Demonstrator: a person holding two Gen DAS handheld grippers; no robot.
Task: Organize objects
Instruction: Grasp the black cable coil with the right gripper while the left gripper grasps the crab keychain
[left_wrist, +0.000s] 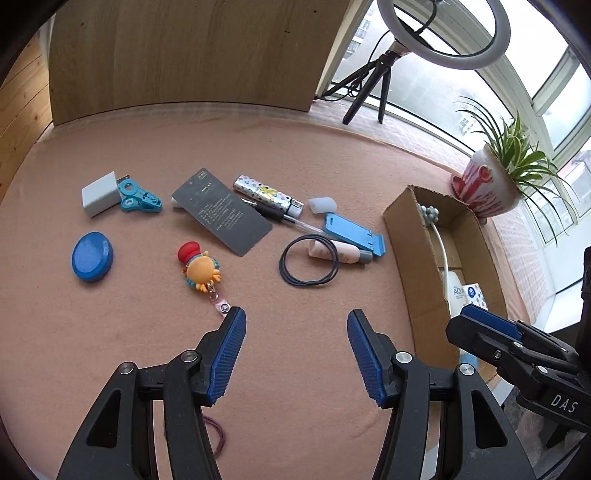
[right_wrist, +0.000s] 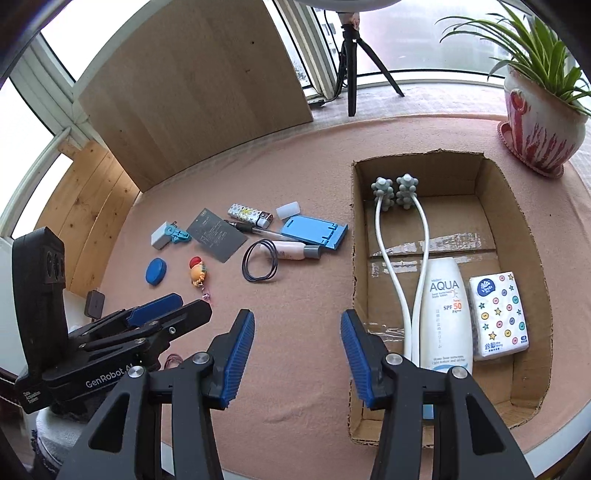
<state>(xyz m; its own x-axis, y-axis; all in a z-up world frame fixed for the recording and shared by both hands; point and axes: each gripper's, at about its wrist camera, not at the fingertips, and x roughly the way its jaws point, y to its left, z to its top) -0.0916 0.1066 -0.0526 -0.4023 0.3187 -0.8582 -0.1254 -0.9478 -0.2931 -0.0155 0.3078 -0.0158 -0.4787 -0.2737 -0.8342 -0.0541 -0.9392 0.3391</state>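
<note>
1. Both sets of jaws stand apart with nothing between them: my left gripper (left_wrist: 296, 321) hangs over bare table (left_wrist: 147, 350) near the badge reel (left_wrist: 201, 271), and my right gripper (right_wrist: 297, 325) hangs beside the left wall of the box (right_wrist: 356, 280).
2. The loose things lie in a tight cluster left of the box. The hair ties (left_wrist: 309, 261) drape over the pink tube (left_wrist: 338, 254), which touches the blue stand (left_wrist: 352, 234). If I grab one, I judge the others may drag along.
3. The pen (left_wrist: 284, 218) lies partly under the dark card (left_wrist: 221, 210) and against the lighter (left_wrist: 267, 194); a flat card on soft cloth will likely slip from the jaws.
4. The two grippers sit close together, so reaching for the same spot risks a knock.
5. The box already holds the massager (right_wrist: 397, 192), lotion (right_wrist: 445, 314) and tissues (right_wrist: 498, 315); a careless drop could land on its wall and tip out.
6. A band (left_wrist: 216, 435) lies under my left gripper, easy to miss.
</note>
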